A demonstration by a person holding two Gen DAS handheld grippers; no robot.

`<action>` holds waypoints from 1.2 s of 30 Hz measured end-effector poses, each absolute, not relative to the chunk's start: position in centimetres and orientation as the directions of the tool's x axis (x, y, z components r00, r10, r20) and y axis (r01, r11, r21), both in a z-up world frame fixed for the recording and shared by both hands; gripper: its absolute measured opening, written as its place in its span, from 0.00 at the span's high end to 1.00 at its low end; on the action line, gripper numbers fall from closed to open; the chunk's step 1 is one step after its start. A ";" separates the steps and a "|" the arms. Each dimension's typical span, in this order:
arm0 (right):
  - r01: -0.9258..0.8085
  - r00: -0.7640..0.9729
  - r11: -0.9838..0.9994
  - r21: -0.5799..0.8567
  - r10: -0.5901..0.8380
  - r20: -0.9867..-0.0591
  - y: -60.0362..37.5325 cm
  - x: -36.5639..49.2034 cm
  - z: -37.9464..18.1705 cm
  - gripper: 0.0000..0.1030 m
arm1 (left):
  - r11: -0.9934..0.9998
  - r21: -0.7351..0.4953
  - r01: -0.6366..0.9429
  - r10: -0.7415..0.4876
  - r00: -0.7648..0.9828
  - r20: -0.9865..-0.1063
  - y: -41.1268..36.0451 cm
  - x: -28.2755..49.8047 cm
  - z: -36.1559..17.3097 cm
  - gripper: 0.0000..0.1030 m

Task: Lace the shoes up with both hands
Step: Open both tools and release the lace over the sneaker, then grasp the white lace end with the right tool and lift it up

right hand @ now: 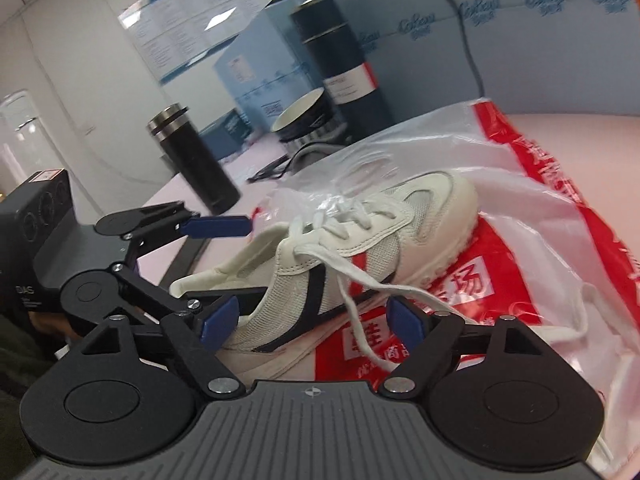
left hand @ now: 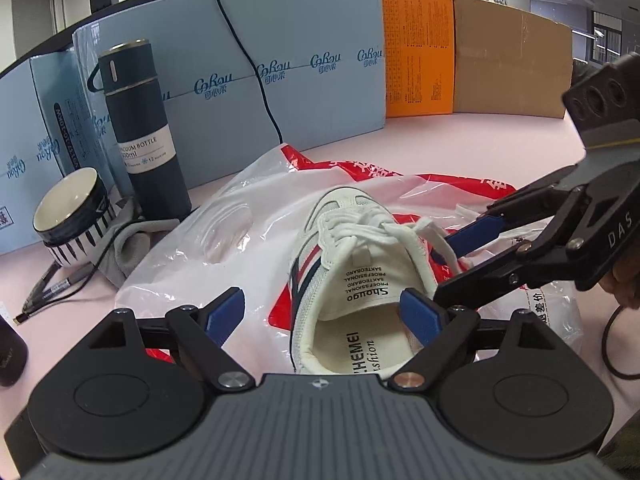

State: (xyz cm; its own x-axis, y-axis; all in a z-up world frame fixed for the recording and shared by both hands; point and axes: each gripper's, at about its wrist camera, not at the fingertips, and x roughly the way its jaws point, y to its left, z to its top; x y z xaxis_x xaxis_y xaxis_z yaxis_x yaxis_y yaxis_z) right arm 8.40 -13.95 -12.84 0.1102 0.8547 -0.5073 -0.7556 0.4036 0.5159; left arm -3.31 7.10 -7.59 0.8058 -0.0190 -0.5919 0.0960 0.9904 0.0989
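A white sneaker (left hand: pixel 352 276) with navy and red stripes lies on a red-and-white plastic bag (left hand: pixel 224 232), heel toward the left wrist camera. Its white lace (right hand: pixel 360 276) is threaded through the eyelets, and loose ends trail off the shoe's right side onto the bag. My left gripper (left hand: pixel 322 314) is open at the heel, one pad over the bag and the other at the collar. My right gripper (right hand: pixel 314 320) is open beside the shoe's striped side. Loose lace strands hang between its blue pads (right hand: pixel 406 318), which do not press on them. In the left wrist view the right gripper (left hand: pixel 444 268) reaches in from the right.
A dark blue vacuum bottle (left hand: pixel 140 128), a striped bowl (left hand: pixel 72 216), a grey cloth (left hand: pixel 132 248) and pens (left hand: pixel 52 292) stand to the left. Blue cartons (left hand: pixel 300 72), an orange box (left hand: pixel 418 52) and a brown box (left hand: pixel 512 60) wall the back. A black flask (right hand: pixel 192 160) stands at the left.
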 end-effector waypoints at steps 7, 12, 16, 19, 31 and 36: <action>-0.298 -0.250 0.011 0.954 0.964 -0.089 -18.1 11.3 -16.0 0.35 | 0.996 0.075 0.054 0.000 0.811 -0.585 7.8 -3.8 -7.4 0.11; -0.136 -0.008 -0.389 0.911 0.920 0.392 -21.5 10.0 -15.1 0.20 | 0.996 0.078 0.042 0.013 0.807 -0.591 7.4 -3.5 -7.7 0.11; -0.149 0.278 -0.523 0.839 0.792 0.543 -24.9 10.0 -15.3 0.11 | 0.995 0.085 0.059 0.004 0.803 -0.596 6.8 -3.2 -7.8 0.11; -0.122 0.532 -0.444 0.888 0.726 0.436 -29.0 10.2 -16.2 0.10 | 0.994 0.091 0.058 0.008 0.801 -0.599 6.6 -3.0 -7.9 0.11; -0.037 0.764 0.182 0.983 0.639 -0.089 -37.2 7.4 -14.6 0.08 | 0.994 0.087 0.060 0.004 0.798 -0.603 6.7 -2.9 -8.0 0.11; -0.034 0.745 0.240 0.970 0.653 -0.136 -35.5 6.4 -15.2 0.09 | 0.993 0.097 0.066 0.006 0.798 -0.603 6.6 -2.8 -8.0 0.11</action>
